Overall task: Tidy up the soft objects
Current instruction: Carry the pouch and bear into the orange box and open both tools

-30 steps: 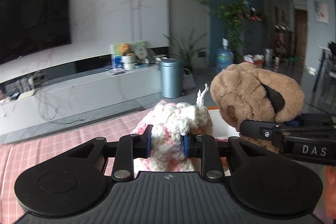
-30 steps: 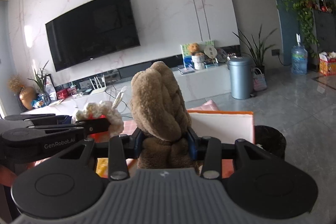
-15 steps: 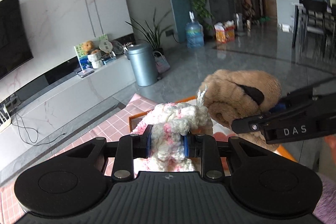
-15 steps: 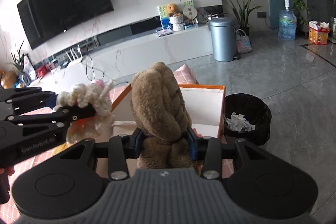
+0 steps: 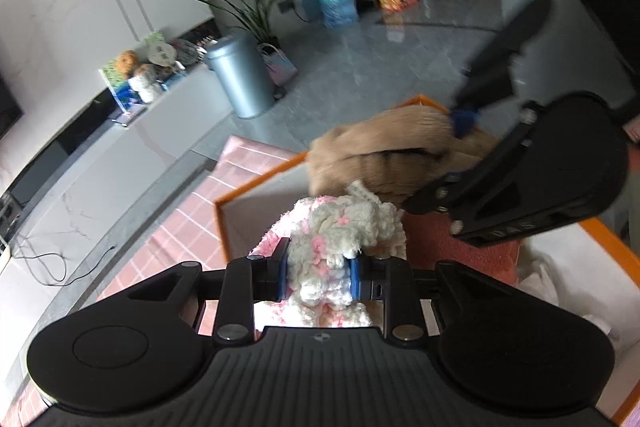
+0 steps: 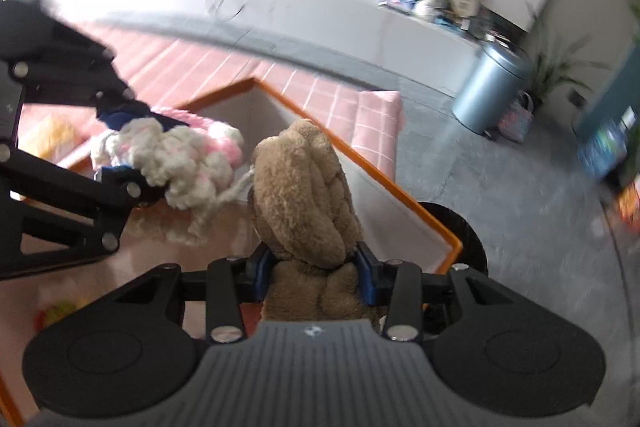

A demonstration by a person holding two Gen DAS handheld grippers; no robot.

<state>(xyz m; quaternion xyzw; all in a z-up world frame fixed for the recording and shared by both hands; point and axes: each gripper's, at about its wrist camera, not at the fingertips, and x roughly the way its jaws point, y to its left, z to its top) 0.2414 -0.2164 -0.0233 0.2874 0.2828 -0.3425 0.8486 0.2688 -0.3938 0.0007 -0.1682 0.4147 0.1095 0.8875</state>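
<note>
Both toys hang over the box (image 5: 256, 187) unreleased — left gripper (image 5: 320, 269) clamps the yarn toy (image 5: 340, 231), right gripper (image 6: 314, 267) the brown plush (image 6: 304, 187) — dropping remains.

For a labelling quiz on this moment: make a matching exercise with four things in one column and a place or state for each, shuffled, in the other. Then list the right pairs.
Things:
1. brown plush toy
2. white-and-pink fluffy toy
3. orange-rimmed box
4. grey bin

Places or states:
A. on the floor beside the white TV cabinet
B. clamped in the left gripper
C. on the pink checked cloth, open on top
D. clamped in the right gripper

Pairs: 1-D, 2-B, 3-C, 4-A
</note>
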